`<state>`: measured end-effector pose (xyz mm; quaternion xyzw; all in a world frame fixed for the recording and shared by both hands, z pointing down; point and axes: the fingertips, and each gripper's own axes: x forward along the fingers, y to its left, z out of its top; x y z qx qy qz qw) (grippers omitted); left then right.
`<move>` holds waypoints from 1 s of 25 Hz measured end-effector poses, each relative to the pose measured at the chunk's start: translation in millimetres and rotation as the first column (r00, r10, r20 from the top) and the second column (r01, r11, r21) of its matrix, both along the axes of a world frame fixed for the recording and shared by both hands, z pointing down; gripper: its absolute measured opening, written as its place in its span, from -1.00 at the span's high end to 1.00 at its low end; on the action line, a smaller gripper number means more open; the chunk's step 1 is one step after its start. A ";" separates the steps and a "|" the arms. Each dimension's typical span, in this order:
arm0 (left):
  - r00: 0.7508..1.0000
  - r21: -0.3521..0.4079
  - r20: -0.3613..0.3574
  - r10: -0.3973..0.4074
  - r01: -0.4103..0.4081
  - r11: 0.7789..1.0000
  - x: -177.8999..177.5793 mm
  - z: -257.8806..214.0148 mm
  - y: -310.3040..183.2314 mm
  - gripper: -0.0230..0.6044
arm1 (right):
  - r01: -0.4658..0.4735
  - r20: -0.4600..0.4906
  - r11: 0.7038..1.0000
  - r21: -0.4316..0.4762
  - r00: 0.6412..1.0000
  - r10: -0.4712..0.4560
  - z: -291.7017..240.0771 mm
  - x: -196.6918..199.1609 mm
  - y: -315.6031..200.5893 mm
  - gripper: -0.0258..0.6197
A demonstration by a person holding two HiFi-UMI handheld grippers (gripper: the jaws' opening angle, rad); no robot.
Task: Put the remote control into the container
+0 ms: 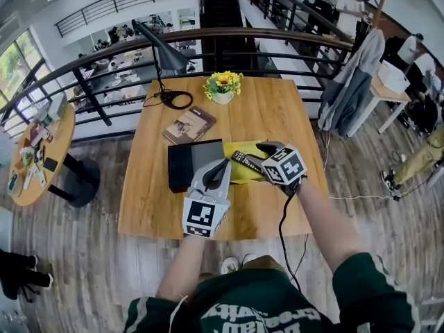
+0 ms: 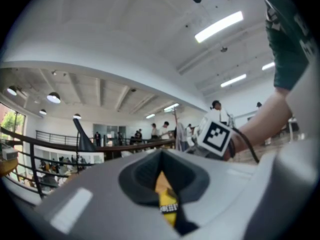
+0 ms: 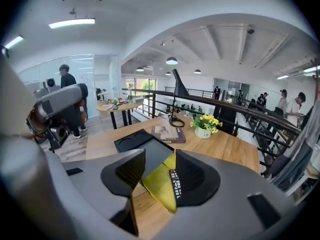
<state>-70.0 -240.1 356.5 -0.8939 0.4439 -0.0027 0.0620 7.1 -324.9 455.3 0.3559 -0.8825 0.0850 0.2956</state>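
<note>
The black remote control point(image 1: 243, 161) point(image 3: 175, 183) lies on the yellow pouch point(image 1: 244, 173) point(image 3: 159, 184) near the table's middle. My left gripper point(image 1: 223, 165) point(image 2: 163, 178) is shut on the pouch's edge, and yellow material with a small label shows between its pads. Just above and to the right of the remote is my right gripper point(image 1: 261, 149) point(image 3: 155, 166), pointing down at it. Its jaws stand apart. The remote shows beside the right pad, with a clear gap to the left pad.
A black tray point(image 1: 186, 165) point(image 3: 131, 141) lies just left of the pouch. Behind it are a book point(image 1: 189, 125), a pot of yellow flowers point(image 1: 223, 87) and a black desk lamp point(image 1: 164, 61). The wooden table point(image 1: 277, 116) stands by a railing.
</note>
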 end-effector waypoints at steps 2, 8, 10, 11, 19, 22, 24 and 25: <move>1.000 0.005 0.003 0.009 -0.009 1.000 0.3 -1.7 2.7 0.94 | -0.016 0.020 0.999 0.050 1.000 0.015 -13.3 1.6 5.5 0.41; 1.000 0.009 0.008 0.026 -0.026 1.000 -3.7 -4.5 6.4 0.94 | -0.059 0.081 0.984 0.169 0.996 0.046 -40.6 -1.8 23.1 0.68; 0.999 0.012 0.010 0.033 -0.034 0.999 -4.4 -5.8 7.9 0.94 | -0.082 0.101 0.973 0.216 0.993 0.061 -50.1 -1.7 29.5 0.79; 0.999 0.015 0.010 0.034 -0.035 0.999 -5.0 -6.7 8.6 0.94 | -0.090 0.112 0.967 0.239 0.992 0.064 -55.4 -2.2 33.2 0.84; 0.999 0.023 0.007 0.039 -0.039 0.999 -7.7 -10.5 12.7 0.94 | -0.133 0.259 0.919 0.370 0.965 0.035 -95.1 -13.4 65.4 0.87; 0.999 0.024 0.000 0.052 -0.052 0.998 -5.1 -14.4 17.8 0.94 | -0.163 0.300 0.899 0.406 0.953 0.038 -104.7 -11.2 78.1 0.87; 0.998 0.014 -0.004 0.059 -0.059 0.998 -4.4 -12.7 20.8 0.94 | -0.175 0.305 0.877 0.448 0.952 0.034 -109.3 -10.5 86.9 0.87; 0.998 0.006 -0.005 0.063 -0.063 0.998 -4.0 -11.5 22.7 0.94 | -0.184 0.312 0.865 0.467 0.950 0.033 -112.0 -9.7 91.2 0.87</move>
